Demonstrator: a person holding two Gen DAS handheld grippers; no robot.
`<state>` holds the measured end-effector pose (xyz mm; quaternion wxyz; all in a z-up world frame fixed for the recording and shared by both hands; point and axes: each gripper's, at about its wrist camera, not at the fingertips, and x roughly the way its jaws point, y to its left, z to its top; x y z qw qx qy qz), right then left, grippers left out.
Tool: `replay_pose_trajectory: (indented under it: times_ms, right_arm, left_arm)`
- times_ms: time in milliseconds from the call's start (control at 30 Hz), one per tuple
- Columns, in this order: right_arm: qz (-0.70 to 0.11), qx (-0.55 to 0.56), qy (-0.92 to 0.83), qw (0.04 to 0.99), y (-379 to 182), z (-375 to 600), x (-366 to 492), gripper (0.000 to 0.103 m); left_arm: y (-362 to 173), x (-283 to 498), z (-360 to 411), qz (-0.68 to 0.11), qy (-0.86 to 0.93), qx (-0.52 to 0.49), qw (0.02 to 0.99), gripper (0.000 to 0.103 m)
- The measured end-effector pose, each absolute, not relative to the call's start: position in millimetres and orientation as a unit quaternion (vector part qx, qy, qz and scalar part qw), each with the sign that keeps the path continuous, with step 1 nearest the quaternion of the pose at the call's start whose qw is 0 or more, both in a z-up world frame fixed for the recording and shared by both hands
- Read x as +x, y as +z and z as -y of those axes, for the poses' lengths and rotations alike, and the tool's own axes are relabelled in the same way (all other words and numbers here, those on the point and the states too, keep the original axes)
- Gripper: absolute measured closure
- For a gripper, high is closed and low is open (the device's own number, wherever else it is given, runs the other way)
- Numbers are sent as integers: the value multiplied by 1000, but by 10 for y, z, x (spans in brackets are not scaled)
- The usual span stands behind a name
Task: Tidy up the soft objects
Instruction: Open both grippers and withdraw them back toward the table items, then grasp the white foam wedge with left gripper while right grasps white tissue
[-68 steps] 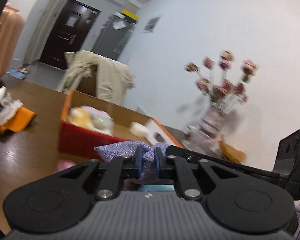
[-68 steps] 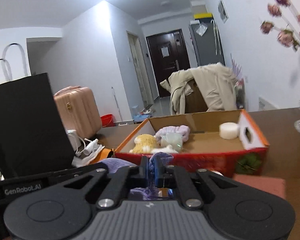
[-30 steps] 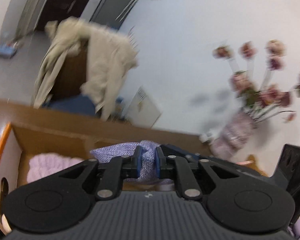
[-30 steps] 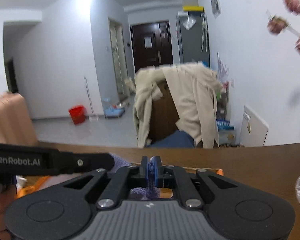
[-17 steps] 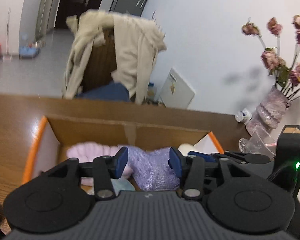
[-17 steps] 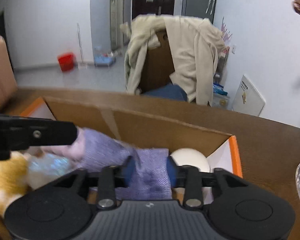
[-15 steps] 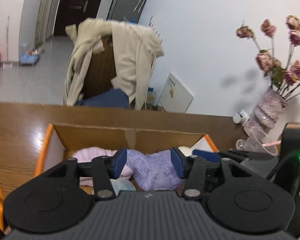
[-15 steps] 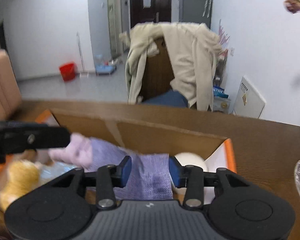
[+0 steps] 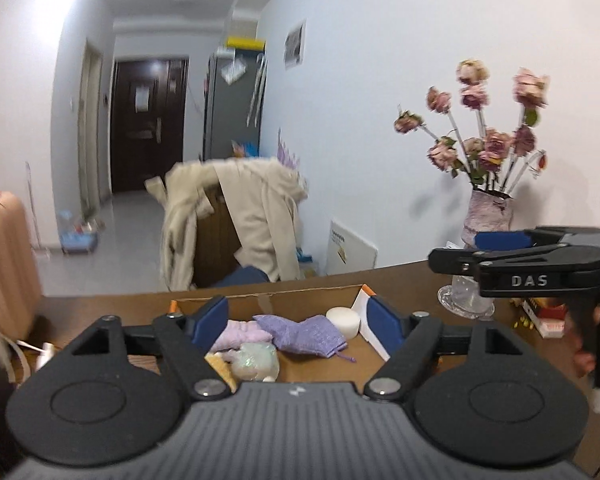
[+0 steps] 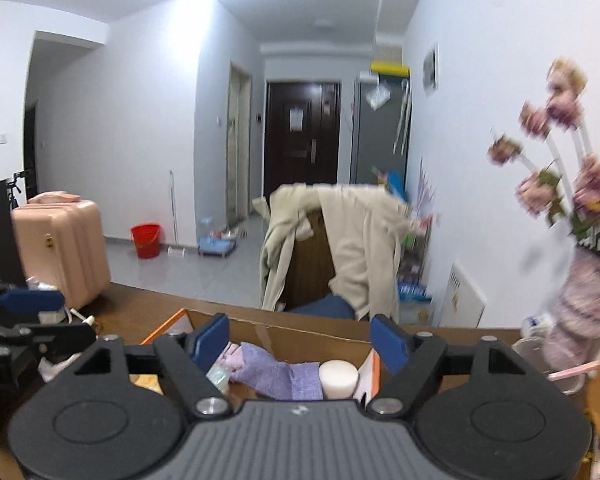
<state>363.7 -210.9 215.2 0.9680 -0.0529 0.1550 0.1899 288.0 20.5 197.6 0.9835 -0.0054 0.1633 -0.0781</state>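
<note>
A purple knitted cloth [image 9: 306, 335] lies loose inside the orange cardboard box [image 9: 312, 300], beside a pale pink fluffy item [image 9: 240, 330], a white round puff [image 9: 342, 322] and a glittery pale ball [image 9: 256, 364]. My left gripper [image 9: 298, 322] hangs above and behind the box, jaws opening, nothing between the pads. My right gripper [image 10: 302, 340] is likewise back from the box [image 10: 300, 338], jaws opening and empty; the purple cloth [image 10: 278, 374] and white puff [image 10: 338, 378] show below it. The right gripper's body appears at the right of the left wrist view.
A vase of dried pink flowers [image 9: 488, 216] and a glass dish [image 9: 466, 300] stand on the wooden table [image 9: 404, 280] to the right. A chair draped with a beige coat [image 9: 236, 220] is behind the table. A pink suitcase [image 10: 60, 248] stands left. Cables lie at the table's left.
Both grippers let go of the purple cloth, which now lies in the box. Their jaws went from shut to wide, and both pulled back and up from the box.
</note>
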Motion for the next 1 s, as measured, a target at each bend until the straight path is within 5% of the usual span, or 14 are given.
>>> replay_pose_trajectory:
  times_ms: [300, 500, 1000]
  right_arm:
    - [-106, -32, 185, 976, 1495, 2319, 2223, 15]
    - [-142, 9, 147, 979, 808, 2365, 1618, 12]
    - [-174, 6, 145, 974, 524, 2298, 1498, 12]
  left_arm:
    - [1328, 1661, -47, -139, -57, 3, 989, 6]
    - [742, 1099, -174, -171, -49, -53, 983, 4]
    - [548, 1141, -142, -198, -55, -38, 978, 4]
